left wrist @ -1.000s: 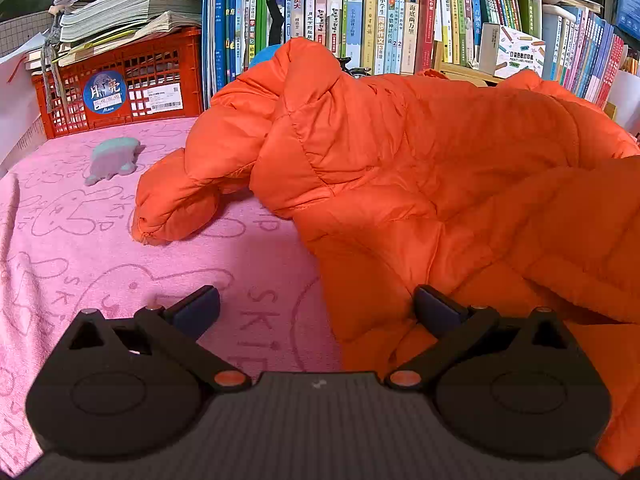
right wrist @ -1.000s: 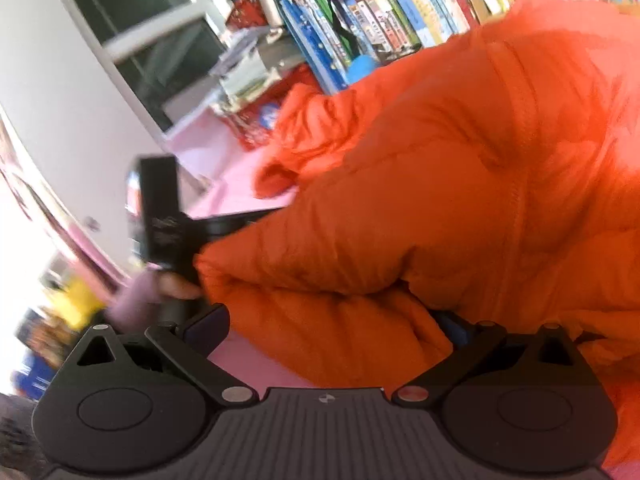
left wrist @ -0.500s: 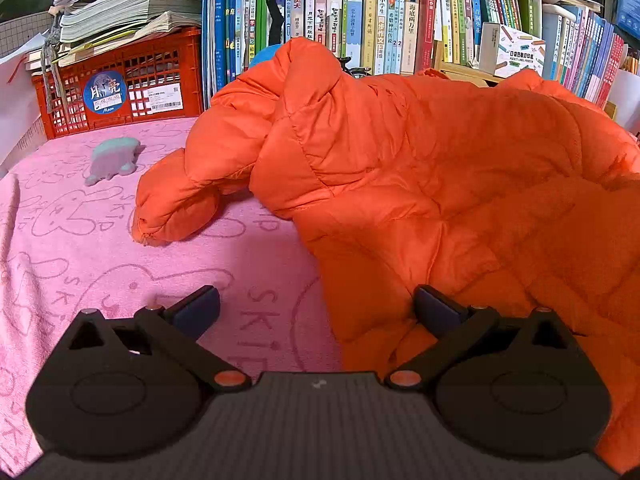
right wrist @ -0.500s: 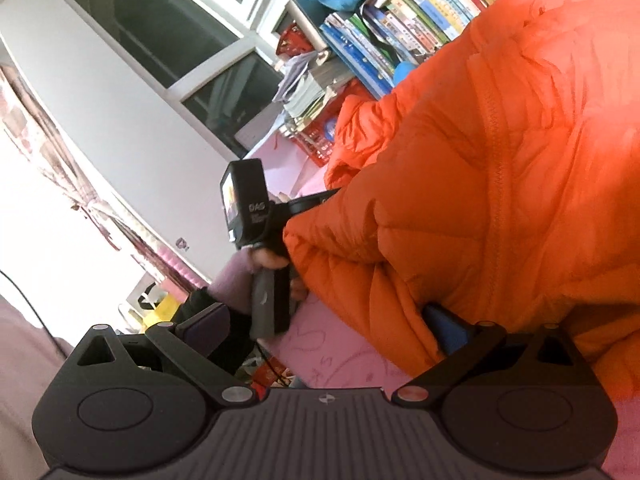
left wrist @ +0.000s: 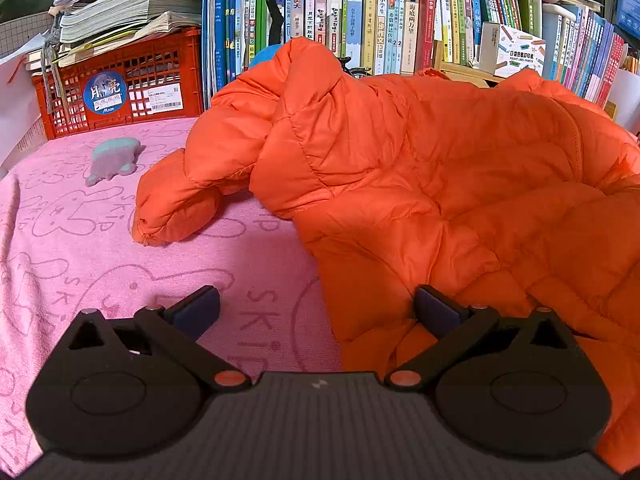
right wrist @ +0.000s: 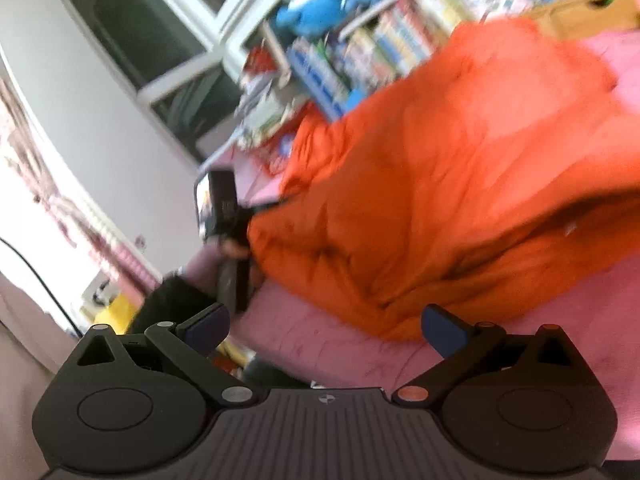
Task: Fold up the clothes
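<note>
An orange puffer jacket [left wrist: 420, 184] lies spread on a pink towel [left wrist: 80, 240], one sleeve [left wrist: 180, 196] curled out to the left. My left gripper [left wrist: 318, 306] is open and low over the towel at the jacket's near hem; the right finger rests on the fabric. In the blurred right wrist view the jacket [right wrist: 440, 200] lies ahead, and my right gripper [right wrist: 324, 324] is open just short of its edge, holding nothing. The left gripper's body [right wrist: 222, 208] shows there, held by a hand [right wrist: 236, 248] at the jacket's left edge.
A red crate [left wrist: 120, 96] with stacked papers and a row of books [left wrist: 360, 20] line the back. A small teal toy [left wrist: 114, 158] lies on the towel at left. Blue plush toys [right wrist: 320, 4] sit on the shelf; a window [right wrist: 132, 32] is at left.
The right gripper has swung and drawn back, so the jacket's edge is no longer between its fingers. The lifted jacket flap has dropped. The left gripper has not moved.
</note>
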Demonstrator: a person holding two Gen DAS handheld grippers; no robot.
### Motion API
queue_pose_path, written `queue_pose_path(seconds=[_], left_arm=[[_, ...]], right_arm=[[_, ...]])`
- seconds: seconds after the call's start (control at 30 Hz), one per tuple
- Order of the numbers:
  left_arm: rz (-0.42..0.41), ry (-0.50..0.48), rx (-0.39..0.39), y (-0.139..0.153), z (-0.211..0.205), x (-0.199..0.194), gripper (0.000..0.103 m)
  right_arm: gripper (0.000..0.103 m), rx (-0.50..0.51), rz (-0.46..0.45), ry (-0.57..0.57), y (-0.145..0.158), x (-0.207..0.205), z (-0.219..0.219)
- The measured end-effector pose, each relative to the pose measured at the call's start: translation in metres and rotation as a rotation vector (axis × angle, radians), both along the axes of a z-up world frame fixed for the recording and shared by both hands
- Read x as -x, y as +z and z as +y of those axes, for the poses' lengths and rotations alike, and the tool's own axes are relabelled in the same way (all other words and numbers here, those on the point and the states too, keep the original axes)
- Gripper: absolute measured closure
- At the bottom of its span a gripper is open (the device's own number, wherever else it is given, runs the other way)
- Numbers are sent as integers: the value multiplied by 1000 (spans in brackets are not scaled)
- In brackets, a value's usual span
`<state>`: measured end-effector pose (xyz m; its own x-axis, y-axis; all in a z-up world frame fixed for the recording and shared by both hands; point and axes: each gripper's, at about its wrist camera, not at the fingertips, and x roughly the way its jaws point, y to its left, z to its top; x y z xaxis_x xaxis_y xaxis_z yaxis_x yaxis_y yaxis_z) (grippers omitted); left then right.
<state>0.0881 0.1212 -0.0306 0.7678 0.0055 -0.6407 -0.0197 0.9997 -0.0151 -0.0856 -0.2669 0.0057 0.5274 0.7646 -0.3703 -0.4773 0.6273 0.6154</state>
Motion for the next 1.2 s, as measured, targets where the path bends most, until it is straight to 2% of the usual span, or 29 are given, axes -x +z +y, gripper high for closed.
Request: queue_pose_path(seconds=[0.13,0.33,0.47,0.77,1.03,1.2], left_arm=[[0,0,0,0,0,0,0],[1,1,-1,0,0,0,0],[1,1,-1,0,-1,0,0],[1,2,-2,0,-1,0,0],[3,2,-3,0,-2,-1,0],[4,2,-4,0,-2,-1,0]], right_arm=[[0,-37,-39,-67,9,-7,-10],[0,-32,13,-82,-2,-23,1],[0,15,44,-90,-11,-28,14],[0,80,33,11,-18,-40,50],[0,153,-14,-7,-16,-89,102],[0,182,-22,82,-19,-98,136]])
